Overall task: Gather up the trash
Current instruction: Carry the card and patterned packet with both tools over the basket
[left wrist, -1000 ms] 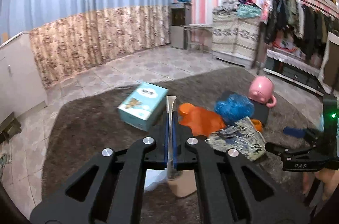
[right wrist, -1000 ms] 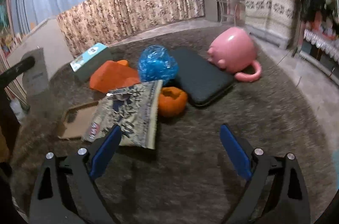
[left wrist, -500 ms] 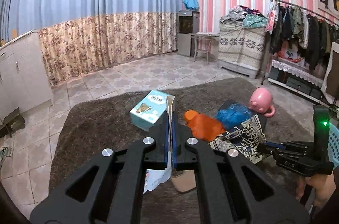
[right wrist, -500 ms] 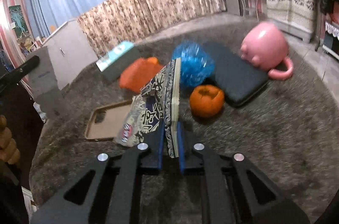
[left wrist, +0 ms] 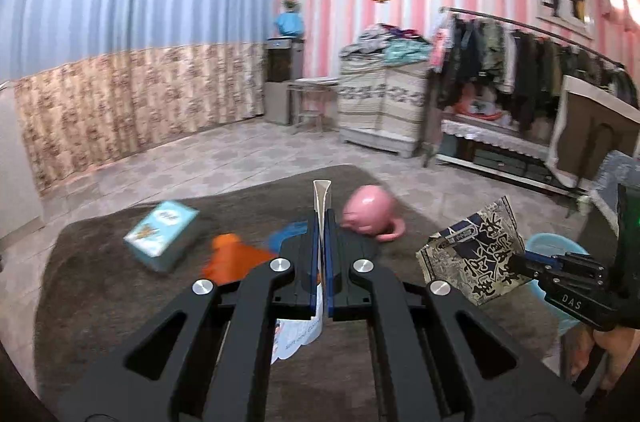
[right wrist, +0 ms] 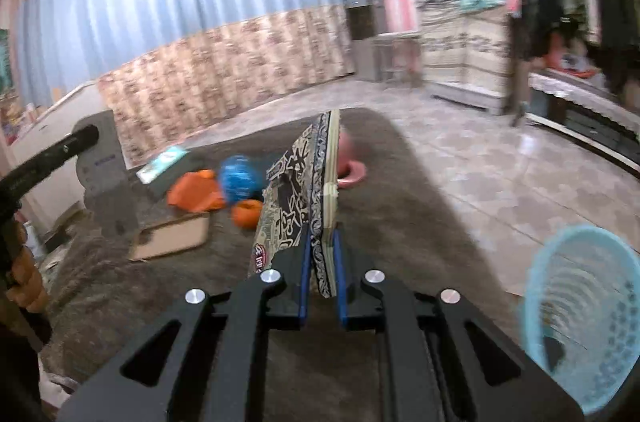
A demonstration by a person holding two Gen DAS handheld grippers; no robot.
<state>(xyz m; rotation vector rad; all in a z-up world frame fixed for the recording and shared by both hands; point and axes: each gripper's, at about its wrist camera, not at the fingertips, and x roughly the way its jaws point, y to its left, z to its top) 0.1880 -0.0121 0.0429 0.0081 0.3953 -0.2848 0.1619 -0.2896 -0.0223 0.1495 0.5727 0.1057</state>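
My left gripper (left wrist: 321, 222) is shut on a thin white wrapper (left wrist: 322, 192), whose edge sticks up between the blue pads while its printed end hangs below. My right gripper (right wrist: 322, 254) is shut on a black-and-cream patterned snack bag (right wrist: 294, 198), held edge-up above the brown rug (right wrist: 380, 182). In the left wrist view the same snack bag (left wrist: 476, 254) hangs from the right gripper (left wrist: 528, 264) at the right, just in front of a light blue basket (left wrist: 558, 250). That basket (right wrist: 580, 322) stands on the floor at the lower right of the right wrist view.
On the rug lie a teal tissue box (left wrist: 162, 236), an orange cloth (left wrist: 236, 258), a pink mug (left wrist: 370, 214), a crumpled blue plastic ball (right wrist: 238, 178), a small orange fruit (right wrist: 246, 212) and a brown phone case (right wrist: 172, 236). Tiled floor surrounds the rug; a clothes rack (left wrist: 540, 74) stands at the right.
The right gripper went from wide open to shut on the patterned bag, then lifted it off the rug and swung right. The left gripper rose and swung right with its wrapper.
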